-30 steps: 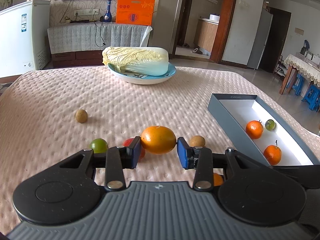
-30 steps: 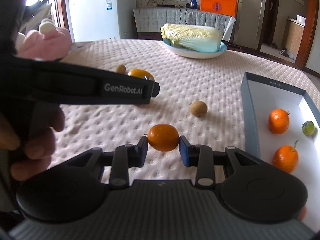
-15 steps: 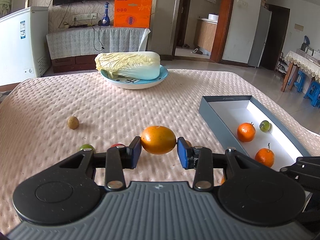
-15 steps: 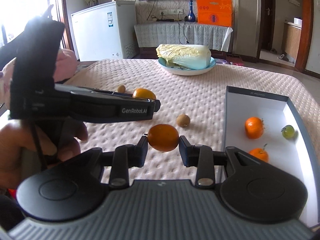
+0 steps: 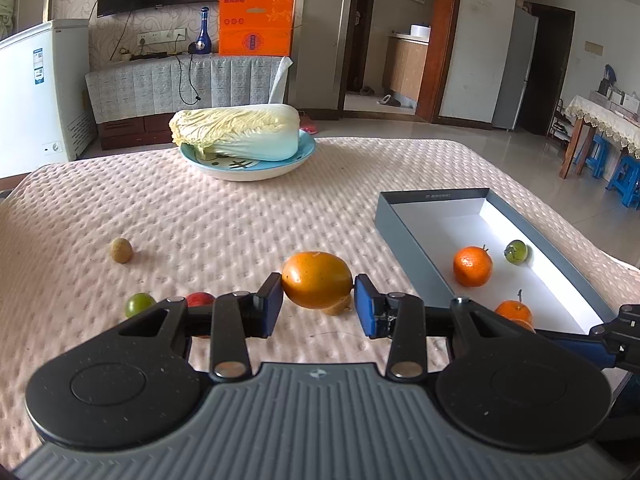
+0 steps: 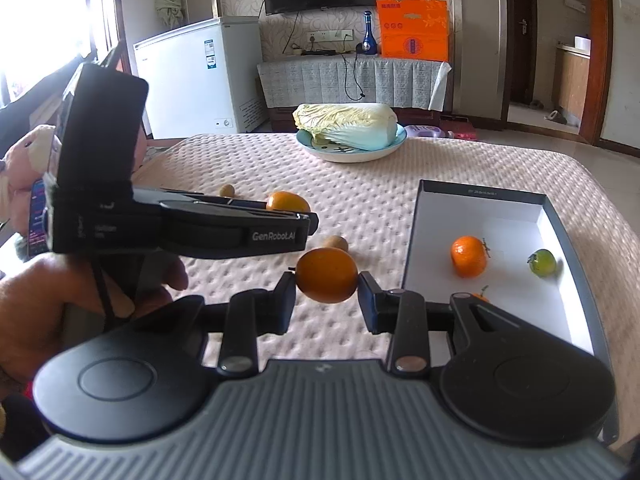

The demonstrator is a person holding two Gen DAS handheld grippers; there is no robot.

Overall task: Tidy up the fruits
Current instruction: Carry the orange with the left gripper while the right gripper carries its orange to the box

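Note:
My left gripper is shut on an orange fruit and holds it above the pink table cover. My right gripper is shut on a smaller orange fruit, also held up, left of the grey box. The box holds two tangerines and a green fruit. On the cover lie a brown fruit, a green fruit, a red fruit and another brown fruit.
A blue plate with a napa cabbage stands at the back of the table. The left gripper's body and the hand holding it fill the left of the right wrist view. The box lies along the right edge.
Both grippers have lifted higher with their fruits still held, and the table and box now look further below. The right gripper has shifted a little toward the box.

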